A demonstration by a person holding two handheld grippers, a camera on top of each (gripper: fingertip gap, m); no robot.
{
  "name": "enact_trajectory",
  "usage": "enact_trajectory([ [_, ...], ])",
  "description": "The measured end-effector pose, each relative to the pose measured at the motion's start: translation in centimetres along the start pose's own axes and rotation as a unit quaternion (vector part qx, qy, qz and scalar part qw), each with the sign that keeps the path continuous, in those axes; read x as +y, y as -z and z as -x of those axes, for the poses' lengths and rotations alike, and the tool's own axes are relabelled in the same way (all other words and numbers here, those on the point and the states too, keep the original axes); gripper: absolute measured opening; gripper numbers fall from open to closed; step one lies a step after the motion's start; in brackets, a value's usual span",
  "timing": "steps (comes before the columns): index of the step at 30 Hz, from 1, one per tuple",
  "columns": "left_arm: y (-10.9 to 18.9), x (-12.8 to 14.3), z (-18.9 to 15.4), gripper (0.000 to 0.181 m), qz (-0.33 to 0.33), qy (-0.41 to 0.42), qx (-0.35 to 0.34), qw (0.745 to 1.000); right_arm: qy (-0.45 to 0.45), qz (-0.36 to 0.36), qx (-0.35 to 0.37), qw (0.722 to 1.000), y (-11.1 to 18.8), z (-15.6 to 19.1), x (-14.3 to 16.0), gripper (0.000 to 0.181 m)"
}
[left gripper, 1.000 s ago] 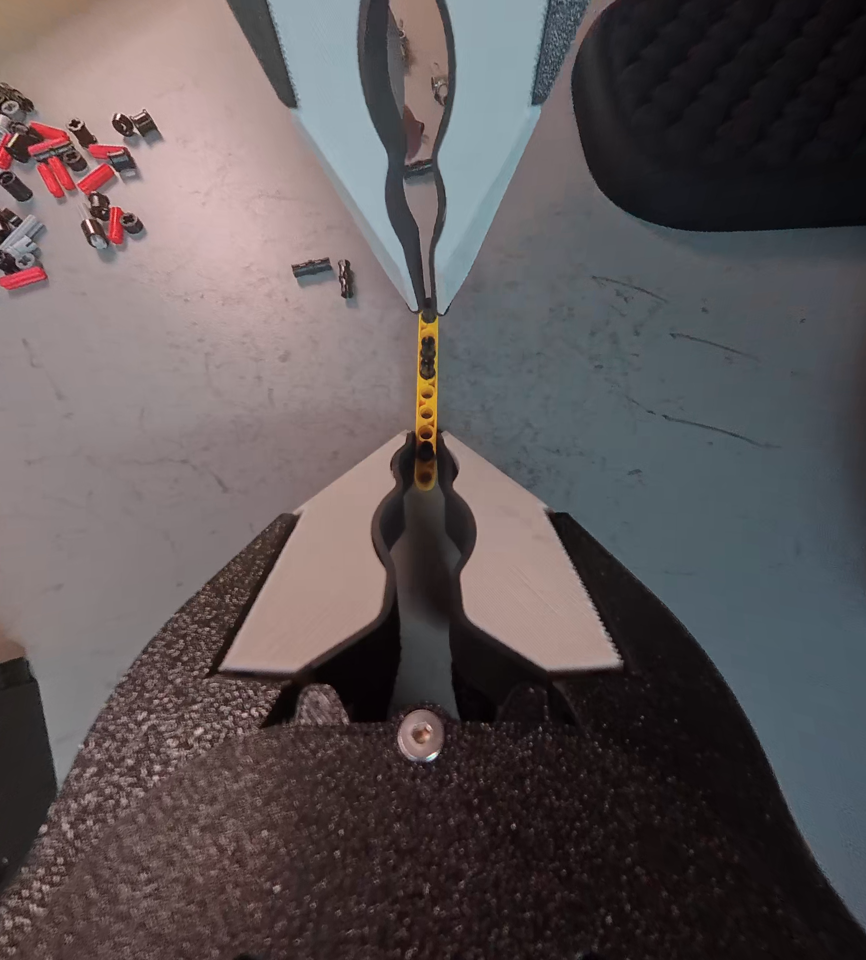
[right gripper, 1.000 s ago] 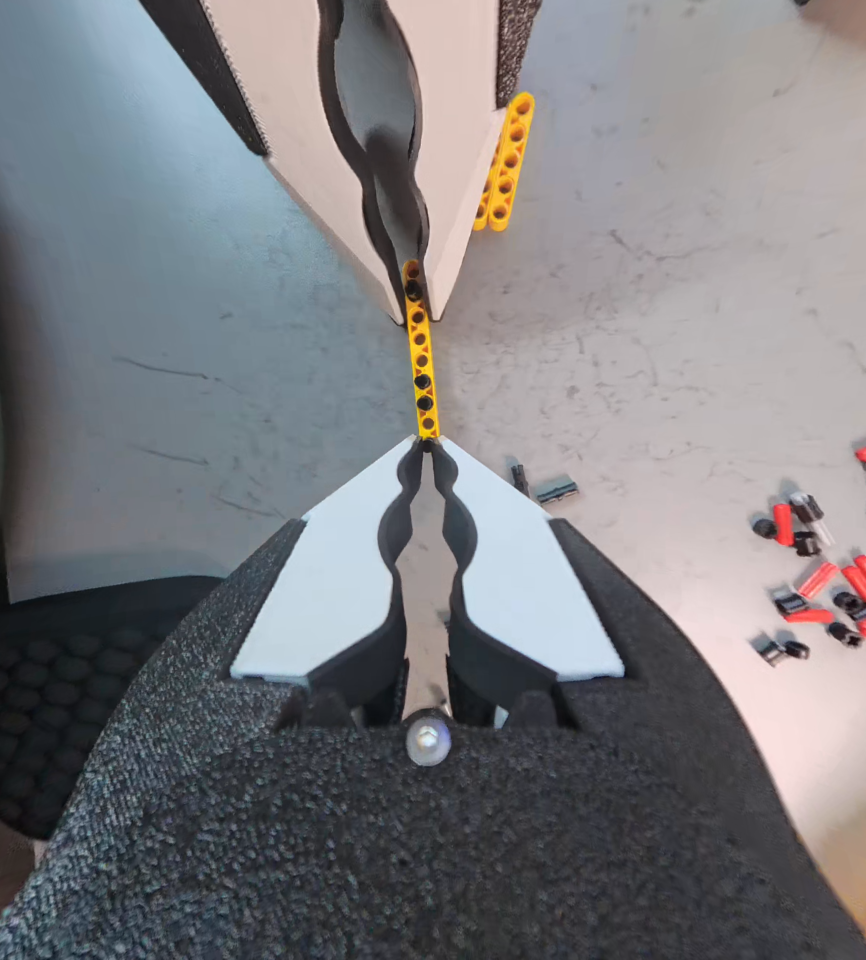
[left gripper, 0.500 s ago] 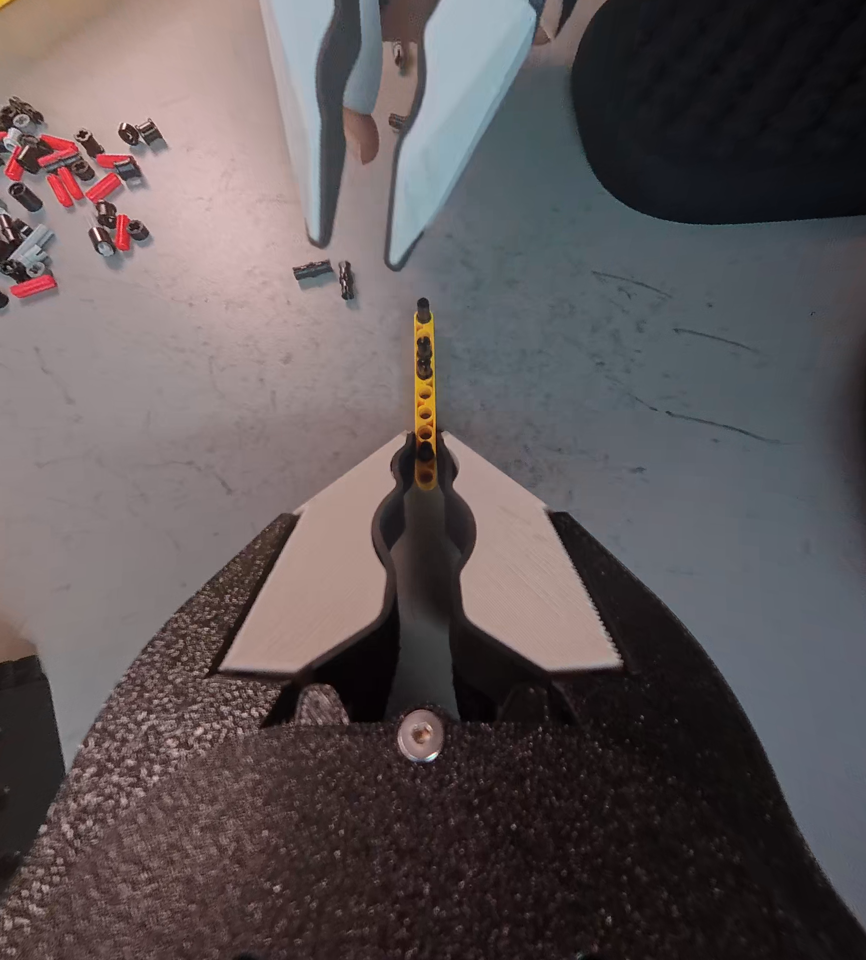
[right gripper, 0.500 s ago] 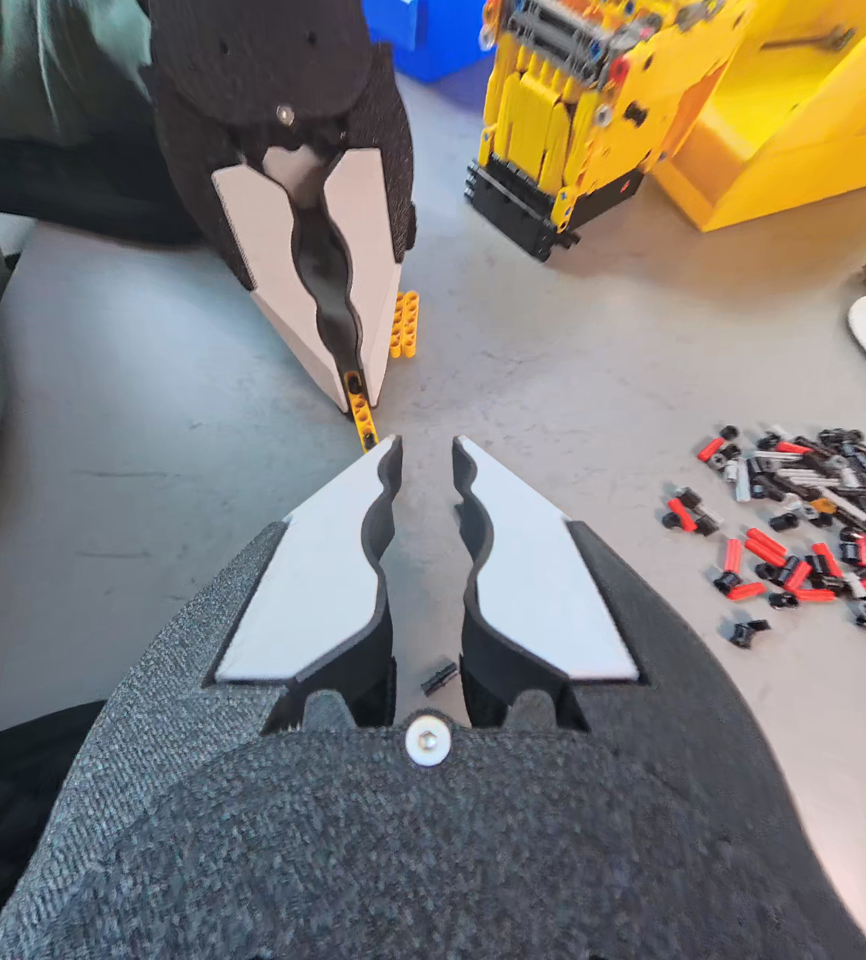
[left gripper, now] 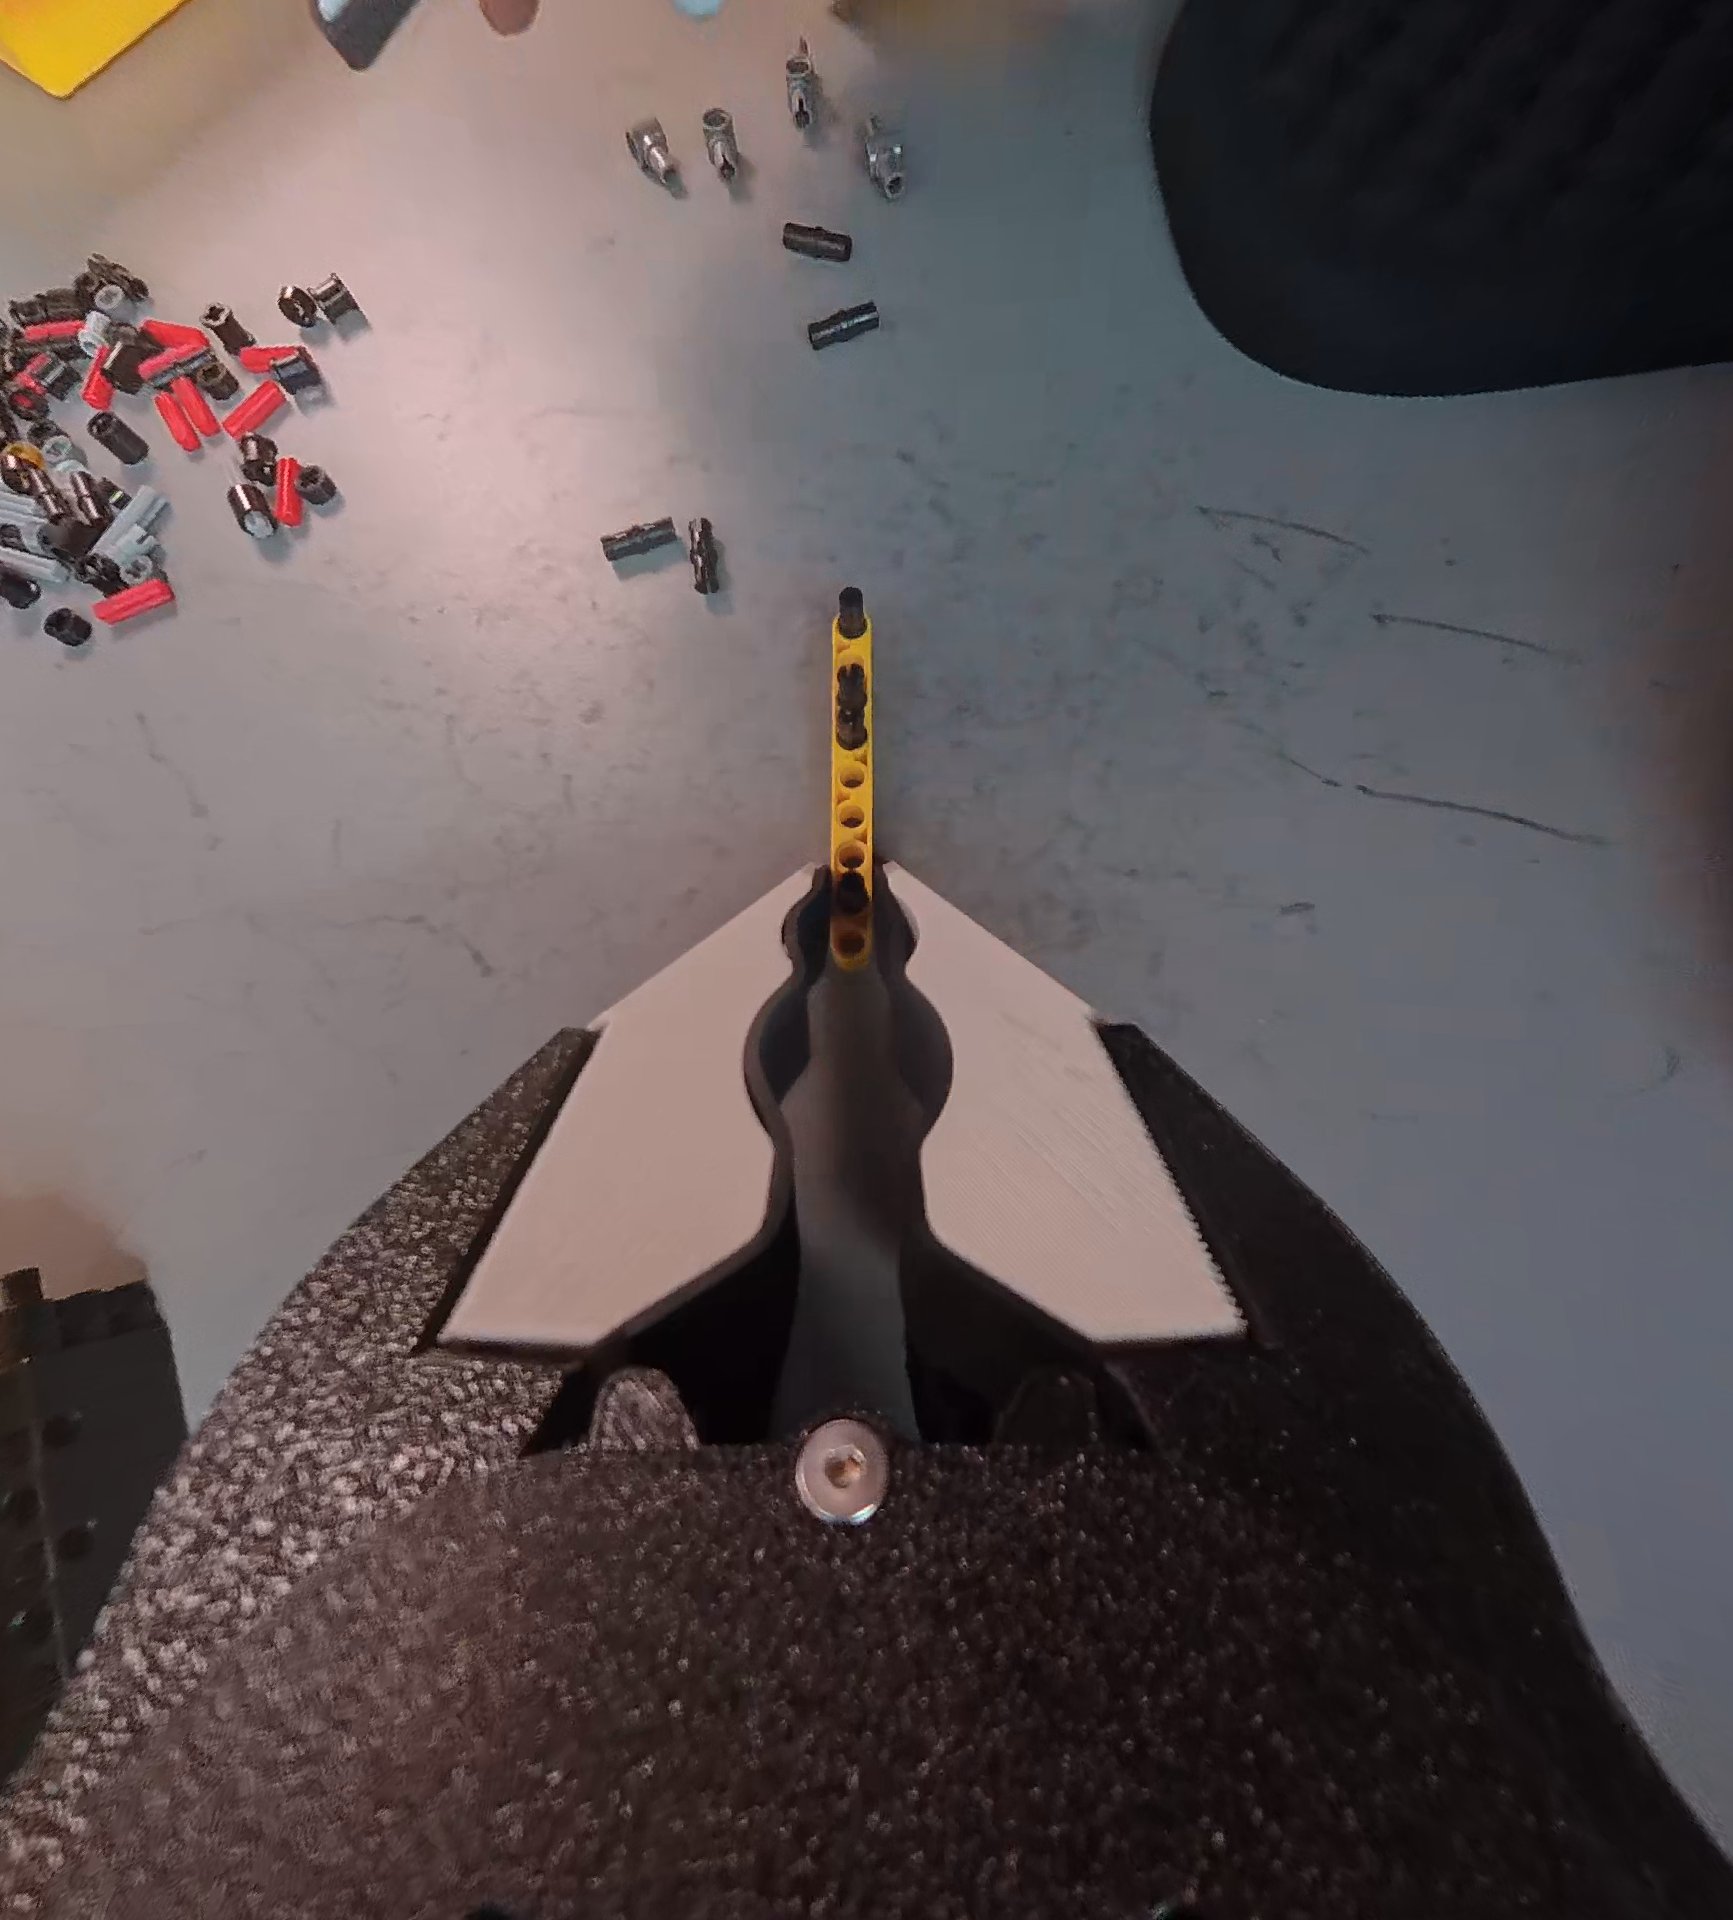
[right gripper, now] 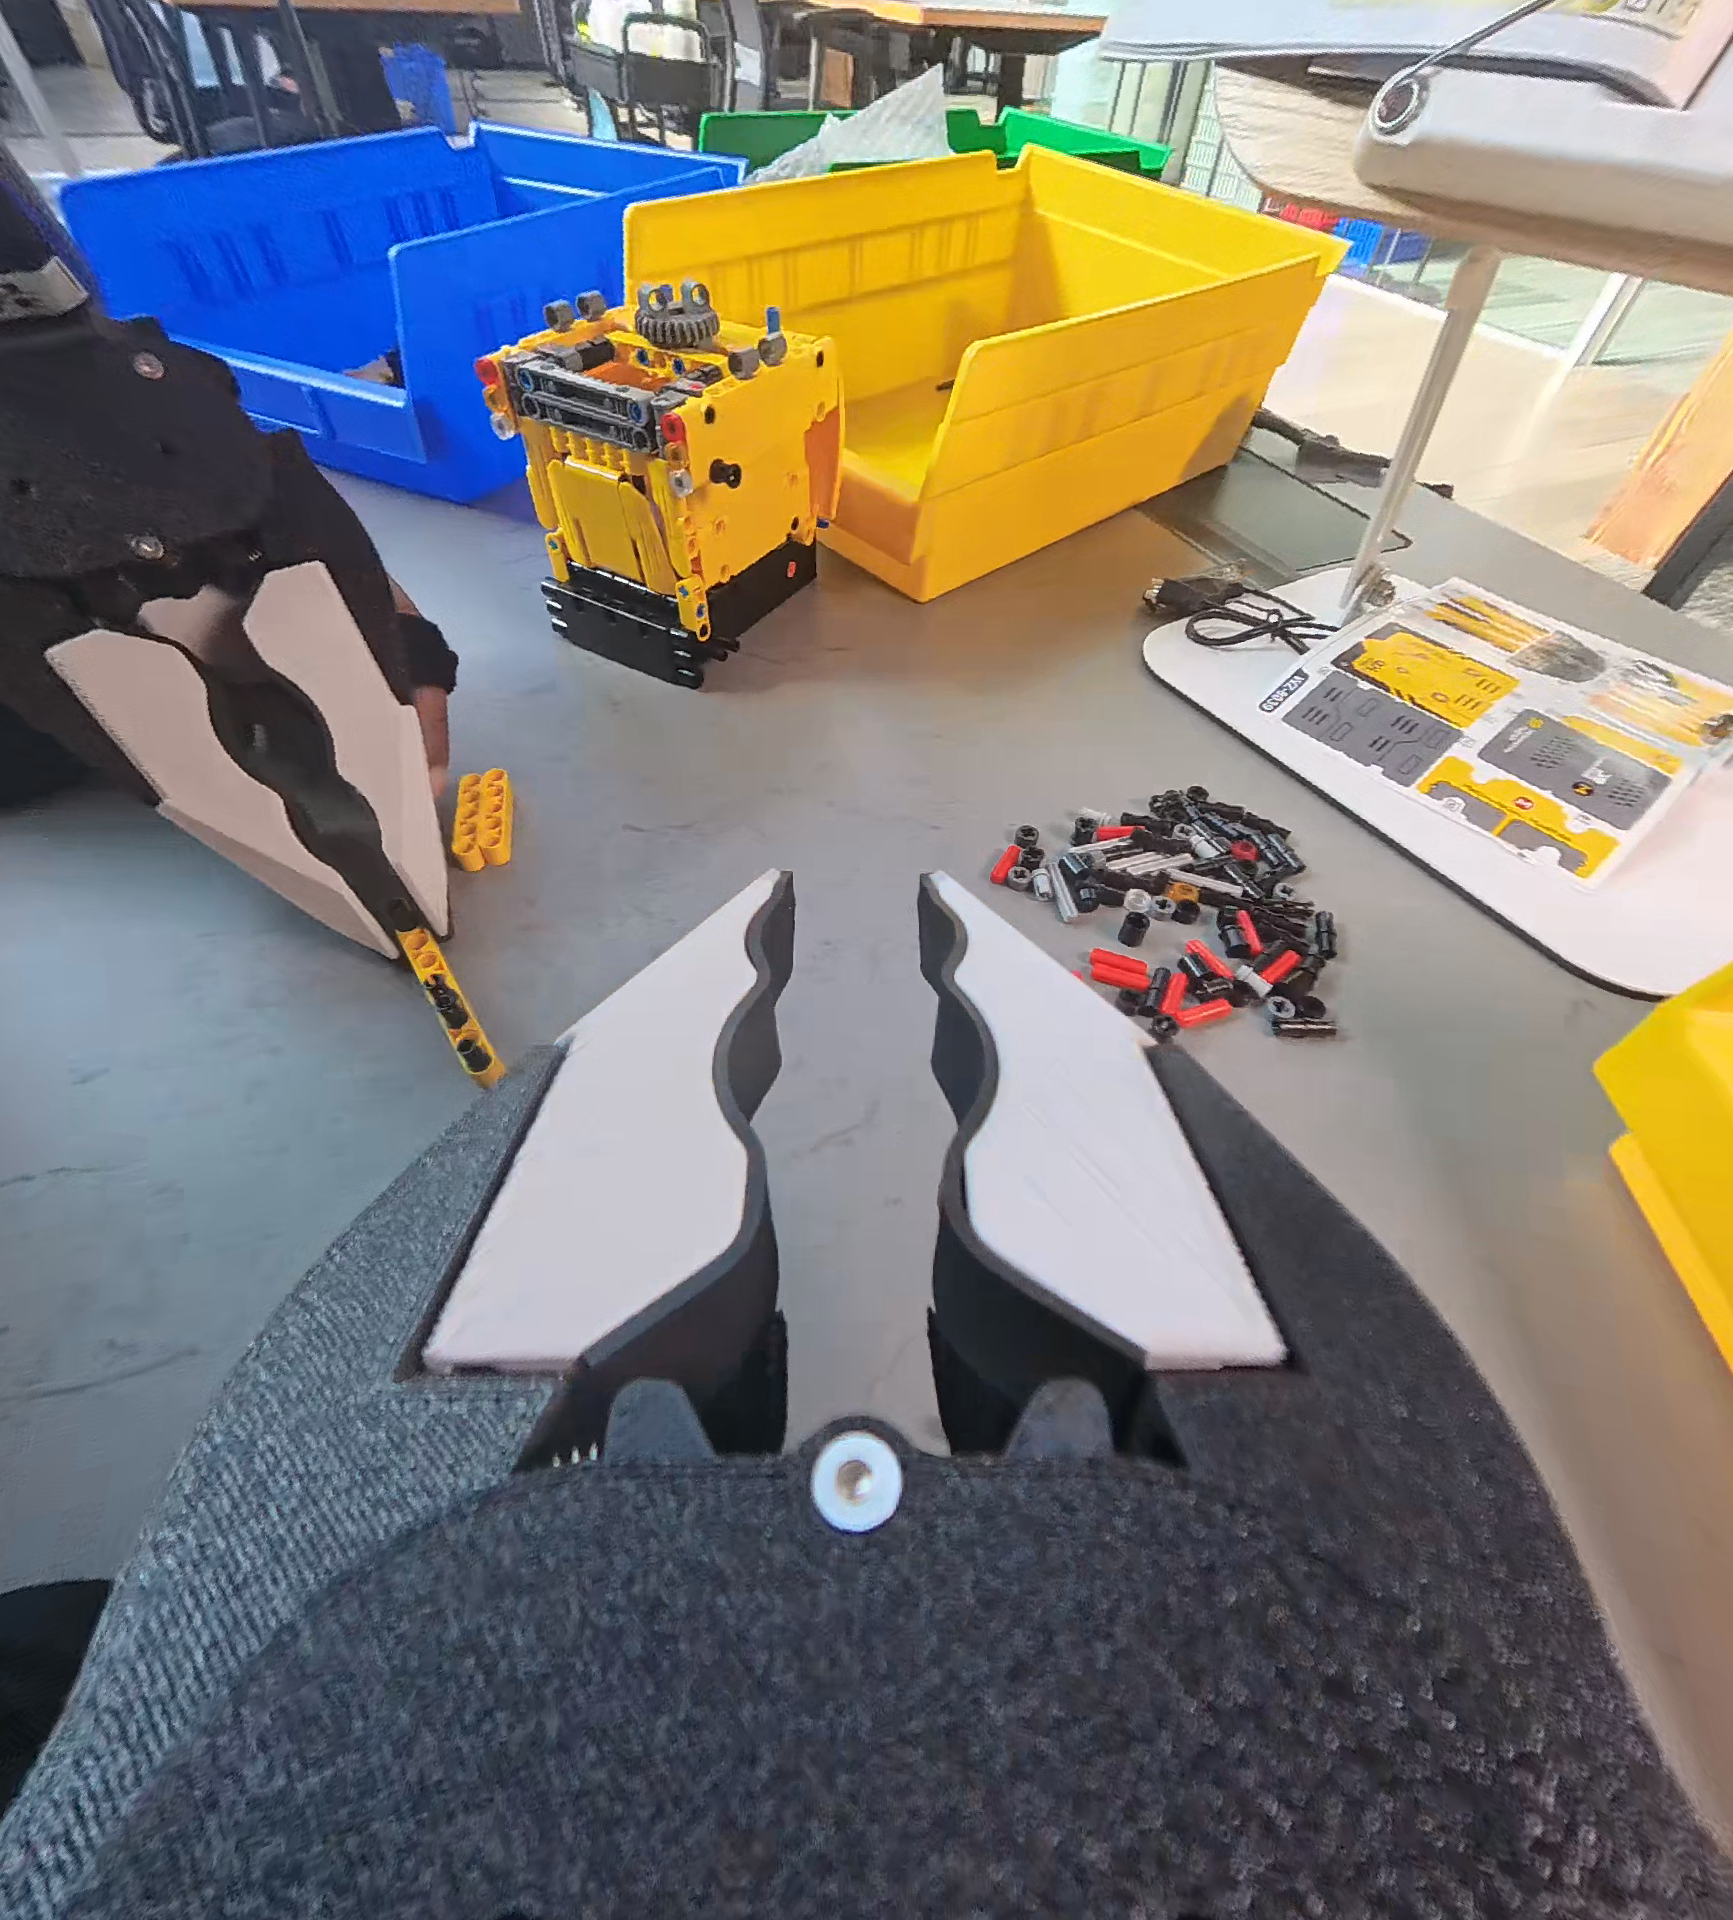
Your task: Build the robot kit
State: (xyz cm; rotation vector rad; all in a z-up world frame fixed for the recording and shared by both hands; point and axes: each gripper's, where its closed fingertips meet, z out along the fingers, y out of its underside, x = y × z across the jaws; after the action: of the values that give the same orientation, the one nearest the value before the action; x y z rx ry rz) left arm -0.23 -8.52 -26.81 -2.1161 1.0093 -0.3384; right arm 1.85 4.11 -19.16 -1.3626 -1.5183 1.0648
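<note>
Beam (left gripper: 850, 790): glossy yellow plastic
Tabletop (left gripper: 1257, 831): matt grey, scuffed
Bins (right gripper: 1028, 343): smooth plastic
Hand-held gripper (right gripper: 857, 894) body: grainy black

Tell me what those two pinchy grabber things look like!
Both look alike. The left gripper and right gripper each have two pale, flat, pointed fingers with wavy black inner edges. Their bodies are speckly black-grey, with one silver screw in the middle.
</note>
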Motion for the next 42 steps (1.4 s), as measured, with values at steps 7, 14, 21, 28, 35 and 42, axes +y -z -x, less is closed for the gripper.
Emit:
enact_trajectory([
  [7,0.0,-0.2,0.3,0.007,-0.007,-0.125,-0.072,0.990,0.064,0.124,-0.186,0.973,-0.8,8.9,3.6,0.022],
  [14,-0.1,-0.6,0.6,0.008,0.013,-0.253,-0.149,0.956,0.195,0.199,-0.159,0.947,-2.0,10.5,6.4,0.009],
  [21,1.0,-1.2,0.1,0.022,-0.048,-0.109,-0.062,0.991,0.310,0.188,-0.144,0.921,-1.4,10.9,6.5,0.013],
  [28,0.4,-0.4,-0.2,0.008,-0.019,-0.147,-0.076,0.986,0.309,0.164,-0.135,0.927,-1.6,11.0,5.8,0.004],
  [35,0.4,-0.3,0.2,0.006,0.012,-0.266,-0.140,0.954,0.395,0.140,-0.130,0.898,-1.8,12.1,6.0,0.000],
  [42,0.6,-0.5,-1.2,0.019,-0.010,-0.239,-0.093,0.967,0.354,0.164,-0.162,0.906,-1.1,12.8,6.5,0.012],
])
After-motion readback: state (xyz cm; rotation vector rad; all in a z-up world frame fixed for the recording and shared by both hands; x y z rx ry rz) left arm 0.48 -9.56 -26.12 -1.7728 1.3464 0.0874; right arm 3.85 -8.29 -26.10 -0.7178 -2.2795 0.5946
